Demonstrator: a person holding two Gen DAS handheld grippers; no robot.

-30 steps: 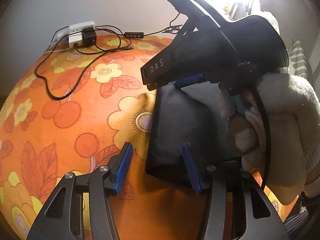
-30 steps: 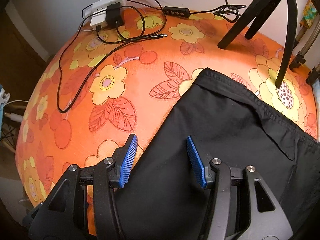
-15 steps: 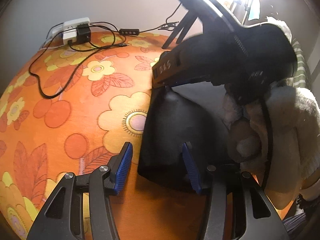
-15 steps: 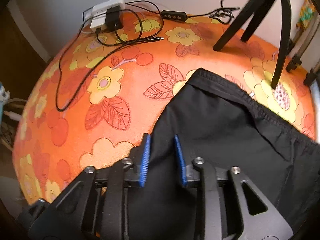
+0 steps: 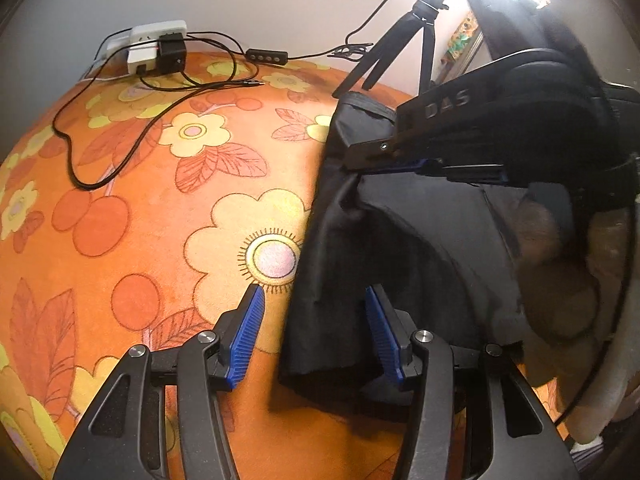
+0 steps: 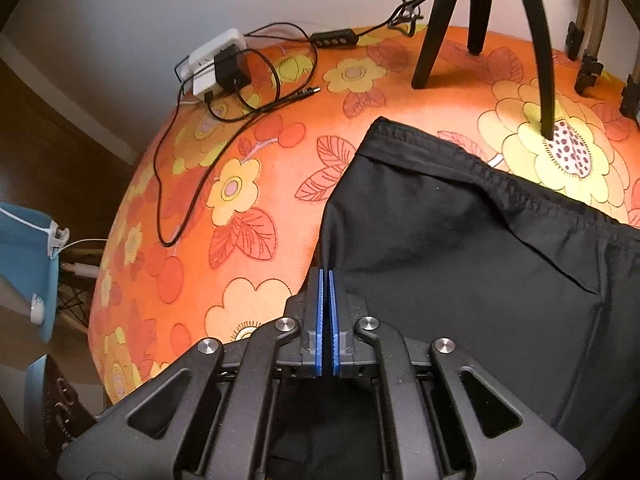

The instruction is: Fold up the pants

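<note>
Black pants (image 6: 472,264) lie on the orange flowered cloth (image 6: 248,264), waistband toward the far side. My right gripper (image 6: 325,276) is shut on the pants' left edge and lifts it a little; it also shows in the left wrist view (image 5: 360,164), pinching the cloth. My left gripper (image 5: 314,300) is open, its blue pads on either side of the near left edge of the pants (image 5: 336,280), just above the near corner.
A white power strip with a black adapter (image 6: 218,66) and loose black cables (image 6: 192,184) lie at the far left. A black tripod (image 6: 480,20) stands at the far side. A blue object (image 6: 28,264) is beyond the table's left edge.
My right gripper has closed on the left edge of the pants and raised it, moving toward the far side. My left gripper stays open at the near corner.
</note>
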